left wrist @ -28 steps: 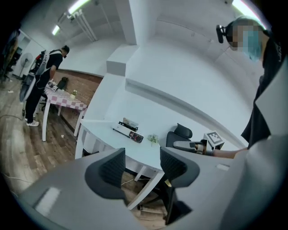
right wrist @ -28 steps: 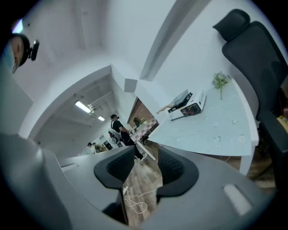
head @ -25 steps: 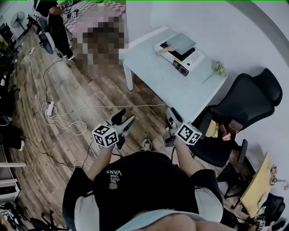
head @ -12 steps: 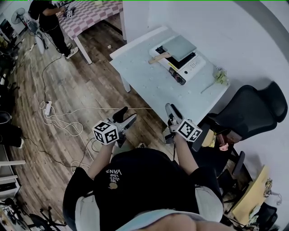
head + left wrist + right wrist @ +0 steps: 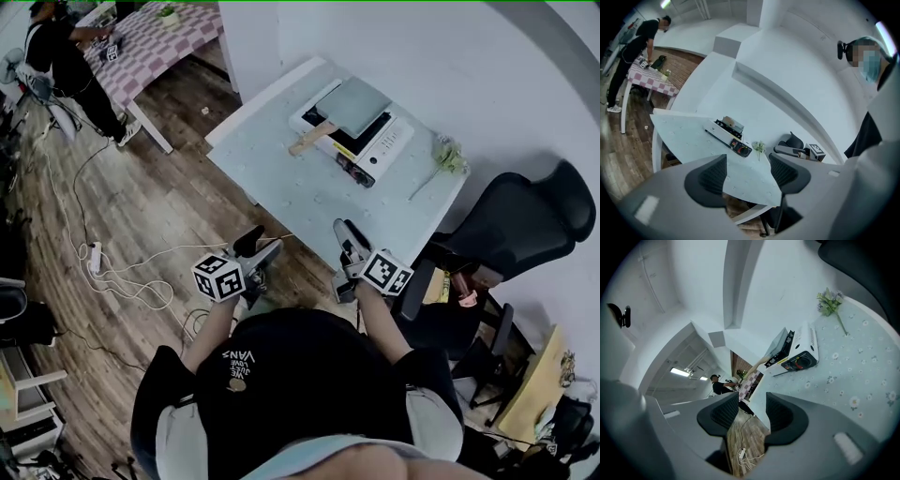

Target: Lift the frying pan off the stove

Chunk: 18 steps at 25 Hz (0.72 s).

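both claws are empty and open: left claw [image 5: 258, 249] and right claw [image 5: 348, 237] hang off the near edge of the bench [image 5: 281, 183], over the floor, jaws apart with nothing between them in either claw view. the frying pan [image 5: 356, 94] sits on the stove [image 5: 389, 141] by the far edge of the bench, well apart from both claws. the pan looks square, grey and shallow. its wooden handle [image 5: 310, 141] sticks out past the stove's left end, over the bench top. my read: the metal body is stiff and moderately heavy, so held by the handle it'll want to tip away from the grip. the smooth rim is likely slippery for the pads, so the wood handle is the better hold. grip close to the pan body to shorten the lever, then lift straight up off the stove. can't tell if anything is in the pan. the flower sprig [image 5: 448, 155] lies near the right edge, out of the way.
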Tool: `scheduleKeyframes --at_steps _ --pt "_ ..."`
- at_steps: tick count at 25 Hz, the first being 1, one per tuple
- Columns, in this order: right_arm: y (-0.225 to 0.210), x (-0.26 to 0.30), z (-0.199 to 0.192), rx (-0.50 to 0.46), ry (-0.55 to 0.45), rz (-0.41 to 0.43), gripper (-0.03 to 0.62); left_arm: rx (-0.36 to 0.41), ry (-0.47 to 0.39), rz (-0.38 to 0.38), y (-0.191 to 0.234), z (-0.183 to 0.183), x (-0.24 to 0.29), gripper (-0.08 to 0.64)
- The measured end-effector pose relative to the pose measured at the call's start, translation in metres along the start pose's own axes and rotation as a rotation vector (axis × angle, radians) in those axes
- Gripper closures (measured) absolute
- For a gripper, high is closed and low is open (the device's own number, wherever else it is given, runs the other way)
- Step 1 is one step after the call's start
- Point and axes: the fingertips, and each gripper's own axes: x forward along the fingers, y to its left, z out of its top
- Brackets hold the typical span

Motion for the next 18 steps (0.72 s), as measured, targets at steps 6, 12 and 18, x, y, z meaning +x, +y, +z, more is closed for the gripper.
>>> scheduleKeyframes --at_steps 6,12,18 --pt "0.002 0.032 0.012 0.038 -0.071 -0.049 0.422 0.013 0.073 -0.104 0.026 0.032 0.028 0.291" --pt "0.012 0.075 0.021 0.070 -0.164 -0.097 0.422 0.056 0.165 -0.211 0.059 0.059 0.045 0.291" --pt "0.023 0.111 0.016 0.100 -0.250 -0.136 0.422 0.056 0.228 -0.321 0.092 0.081 0.049 0.291"
